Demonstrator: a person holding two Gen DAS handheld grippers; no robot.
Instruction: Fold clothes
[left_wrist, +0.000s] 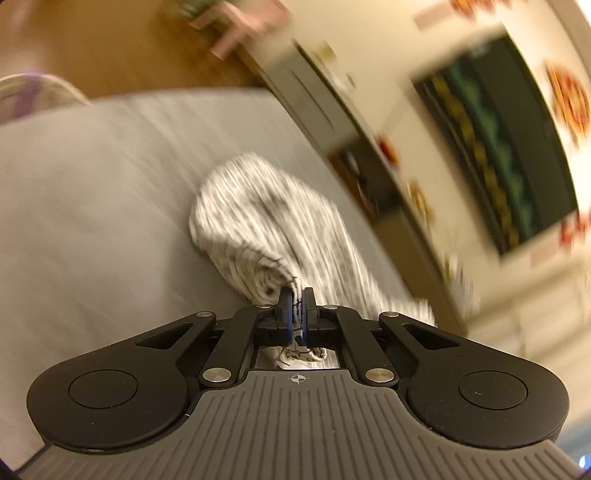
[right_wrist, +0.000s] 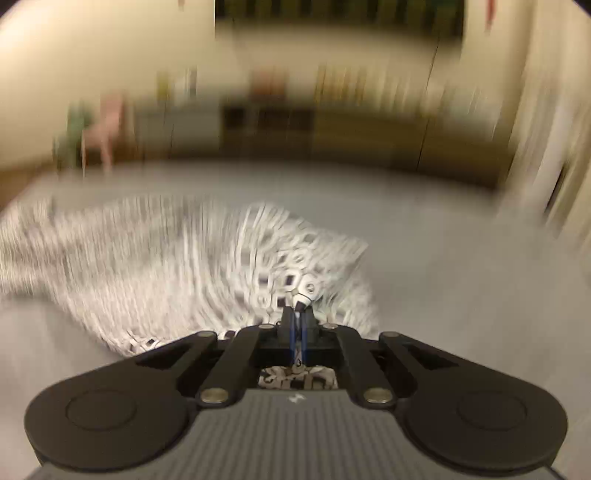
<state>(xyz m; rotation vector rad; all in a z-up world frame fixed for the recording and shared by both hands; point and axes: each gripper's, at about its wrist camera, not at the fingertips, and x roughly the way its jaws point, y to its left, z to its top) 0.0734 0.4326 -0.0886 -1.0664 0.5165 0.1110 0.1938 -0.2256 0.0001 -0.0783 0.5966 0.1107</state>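
A white garment with a small dark print (left_wrist: 258, 225) lies bunched on a grey sheet (left_wrist: 92, 192). My left gripper (left_wrist: 296, 295) is shut on an edge of it, and the cloth trails forward from the fingertips. In the right wrist view the same garment (right_wrist: 166, 258) spreads to the left over the grey sheet (right_wrist: 461, 258). My right gripper (right_wrist: 297, 314) is shut on another edge of it, with a pinch of cloth poking out past the tips. Both views are blurred by motion.
A low dark cabinet (left_wrist: 321, 99) and a wall with a dark panel (left_wrist: 498, 147) stand beyond the sheet's far edge. A pink chair (right_wrist: 107, 125) and shelving (right_wrist: 277, 122) are at the back. Wood floor (left_wrist: 110, 44) shows past the sheet.
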